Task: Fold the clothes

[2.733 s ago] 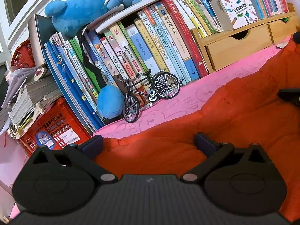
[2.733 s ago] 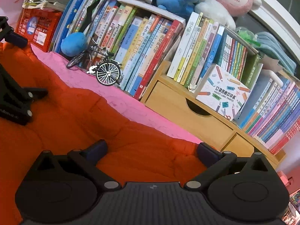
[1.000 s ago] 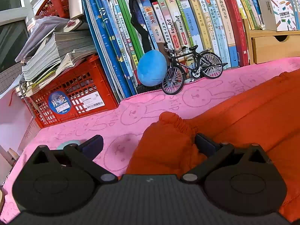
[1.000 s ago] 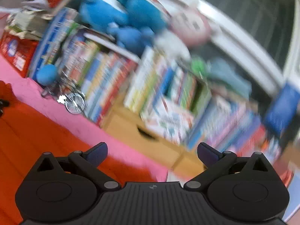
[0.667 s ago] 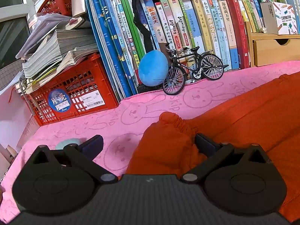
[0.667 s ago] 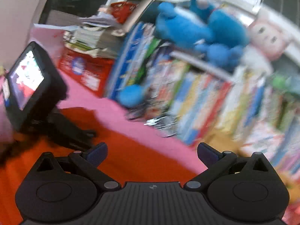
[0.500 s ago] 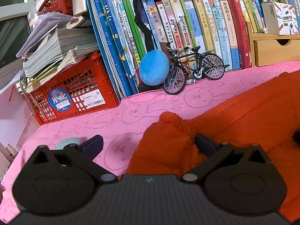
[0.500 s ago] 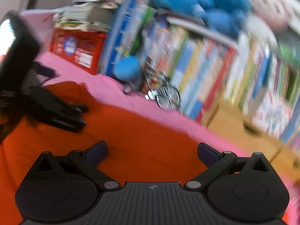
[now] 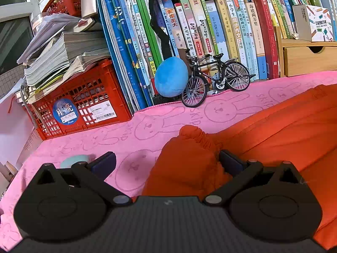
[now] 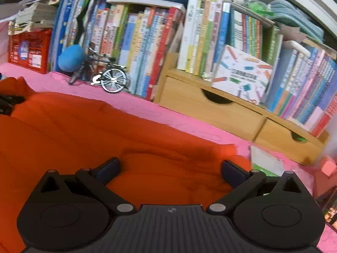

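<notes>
An orange-red garment [image 9: 273, 130] lies spread on a pink rabbit-print cloth [image 9: 147, 126]. Its gathered cuff end [image 9: 191, 147] lies between the jaws of my left gripper [image 9: 166, 162], which is open. In the right wrist view the same garment [image 10: 105, 130] fills the lower left. My right gripper [image 10: 169, 168] is open, low over the garment's right end near its edge. The tip of the left gripper [image 10: 8, 103] shows at the far left of that view.
Rows of upright books [image 9: 210, 31], a red crate [image 9: 80, 105] under stacked papers, a blue plush ball [image 9: 170, 80] and a model bicycle [image 9: 214, 80] line the back. A wooden drawer unit [image 10: 221, 109] stands at the right. A small teal disc [image 9: 73, 161] lies by the left finger.
My right gripper swung around quickly and came down over the right end of the garment. My left gripper has stayed over the cuff end since one second ago.
</notes>
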Motion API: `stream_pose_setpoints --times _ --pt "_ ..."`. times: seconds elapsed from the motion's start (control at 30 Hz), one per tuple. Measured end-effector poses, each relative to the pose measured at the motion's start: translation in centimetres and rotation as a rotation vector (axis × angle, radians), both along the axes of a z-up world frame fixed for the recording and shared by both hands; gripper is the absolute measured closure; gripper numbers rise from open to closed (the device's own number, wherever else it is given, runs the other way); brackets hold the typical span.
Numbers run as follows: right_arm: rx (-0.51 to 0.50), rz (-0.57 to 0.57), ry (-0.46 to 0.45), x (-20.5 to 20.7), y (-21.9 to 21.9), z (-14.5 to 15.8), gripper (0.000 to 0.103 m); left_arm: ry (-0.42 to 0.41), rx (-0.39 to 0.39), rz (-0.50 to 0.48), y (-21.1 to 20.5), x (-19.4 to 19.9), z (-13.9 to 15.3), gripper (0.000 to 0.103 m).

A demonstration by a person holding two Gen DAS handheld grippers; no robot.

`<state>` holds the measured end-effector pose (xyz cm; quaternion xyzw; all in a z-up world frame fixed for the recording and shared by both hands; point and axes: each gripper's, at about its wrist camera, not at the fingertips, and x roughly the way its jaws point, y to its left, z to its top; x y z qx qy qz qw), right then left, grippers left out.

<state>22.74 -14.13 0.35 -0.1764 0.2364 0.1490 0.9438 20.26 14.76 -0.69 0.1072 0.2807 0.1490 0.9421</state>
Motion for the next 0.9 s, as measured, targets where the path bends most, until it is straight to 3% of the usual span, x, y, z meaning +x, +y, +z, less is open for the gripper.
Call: stream_pose_setpoints --times 0.23,0.4,0.63,0.67,0.8,0.9 --pt "0.007 -0.072 0.004 1.2 -2.7 -0.4 0.001 0.003 -0.021 -0.001 0.3 0.0 -0.1 0.0" --pt "-0.008 -0.192 0.021 1.9 -6.0 -1.2 0.001 0.002 -0.015 -0.001 0.1 0.0 -0.1 0.0" --pt "-0.027 -0.234 0.031 1.1 -8.4 -1.5 0.001 0.0 0.006 -0.005 -0.3 0.0 -0.2 0.0" --pt "-0.042 -0.243 0.019 0.8 -8.3 -1.1 0.001 0.001 0.005 -0.005 -0.2 0.1 -0.2 0.0" --pt "-0.195 -0.241 -0.203 -2.4 -4.9 1.8 0.0 0.005 -0.004 -0.004 -0.1 0.1 -0.2 0.0" --pt "-0.155 -0.135 -0.301 -5.0 -1.5 4.6 0.0 0.004 -0.006 -0.002 -0.1 0.1 -0.2 0.0"
